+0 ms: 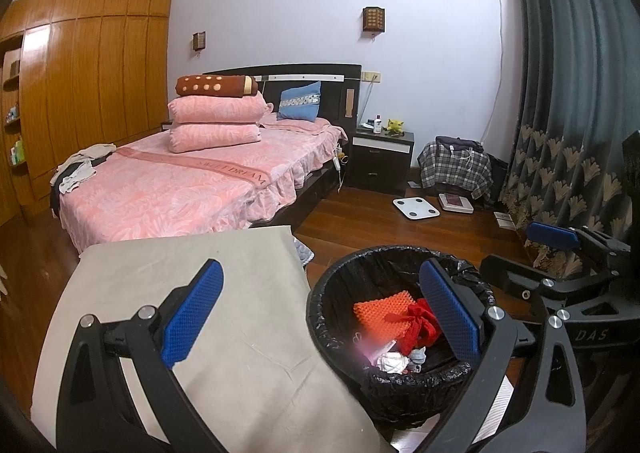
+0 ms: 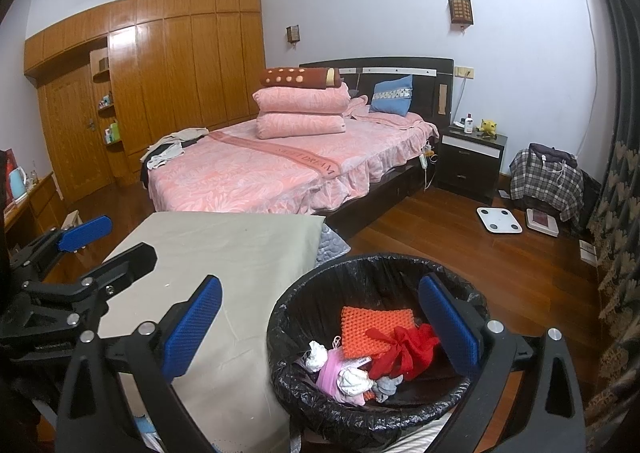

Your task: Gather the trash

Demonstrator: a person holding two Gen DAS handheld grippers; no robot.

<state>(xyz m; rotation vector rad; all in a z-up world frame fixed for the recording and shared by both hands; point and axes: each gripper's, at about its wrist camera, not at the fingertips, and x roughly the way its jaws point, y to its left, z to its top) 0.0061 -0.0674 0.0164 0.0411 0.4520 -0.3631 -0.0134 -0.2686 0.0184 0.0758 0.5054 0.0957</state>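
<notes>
The left claw (image 1: 320, 313) hangs released, its blue pads (image 1: 192, 317) spread wide and nothing between them; one pad sits over the cloth-covered counter (image 1: 192, 265), the other over the mouth of the trash bin (image 1: 400, 385). That straddling pose probably means it is resting between pickups rather than reaching for anything.

The counter's grey cloth looks bare in both views, so no loose trash shows there. Just beside its right edge stands the bin, placed close, likely so scraps can be dropped straight off the counter. Its black liner (image 2: 296, 385) is folded over the rim, which keeps the bag from slipping down as it fills.

Inside lie an orange mesh piece (image 2: 372, 329), a red ribbon-like scrap (image 2: 404, 349), crumpled white paper (image 2: 352, 379) and a pink wrapper (image 2: 334, 371).

The right claw (image 2: 320, 321) is likewise released and empty, straddling the same rim from its side. Collection looks largely finished.
</notes>
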